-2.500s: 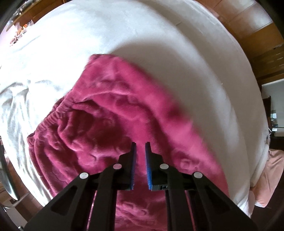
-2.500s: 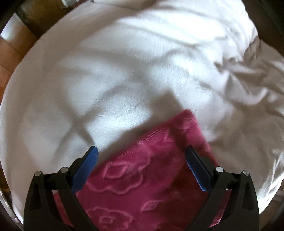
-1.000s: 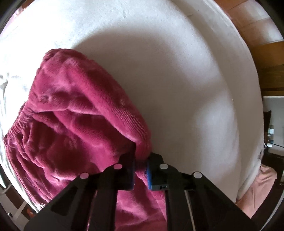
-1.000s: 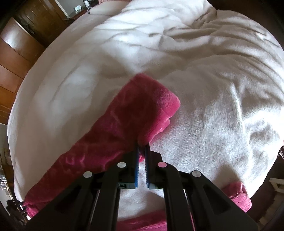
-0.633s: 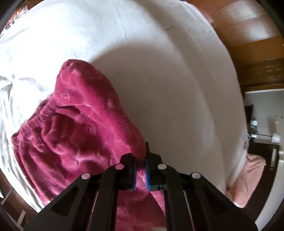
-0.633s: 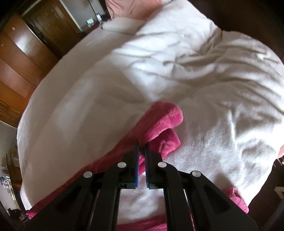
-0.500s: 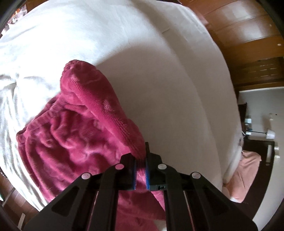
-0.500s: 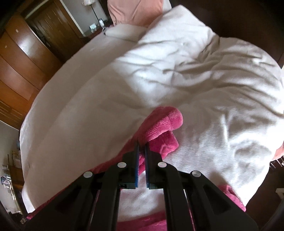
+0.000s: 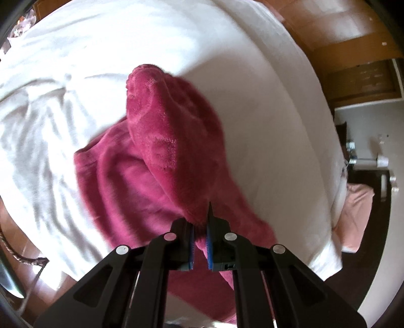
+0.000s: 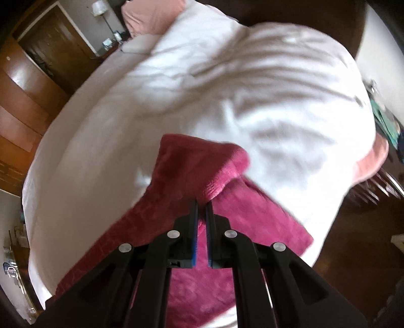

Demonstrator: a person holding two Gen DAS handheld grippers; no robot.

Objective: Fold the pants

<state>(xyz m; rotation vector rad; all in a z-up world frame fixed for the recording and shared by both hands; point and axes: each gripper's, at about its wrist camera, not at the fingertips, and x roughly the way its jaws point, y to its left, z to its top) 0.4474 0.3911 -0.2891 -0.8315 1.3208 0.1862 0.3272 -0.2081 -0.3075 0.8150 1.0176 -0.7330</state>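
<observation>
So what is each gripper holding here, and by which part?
Both hold the magenta fleece pants. The left gripper and the right gripper each pinch a lifted fabric edge; which edge cannot be told.

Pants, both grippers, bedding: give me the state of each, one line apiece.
Pants: pinched at two places, partly lifted off the bed, the rest lying on it, not yet folded flat.
Left gripper: shut on the pants' fabric.
Right gripper: shut on the pants' fabric.
White blanket: spread over the bed, wrinkled.
Pink pillow: at the bed's far end.
</observation>
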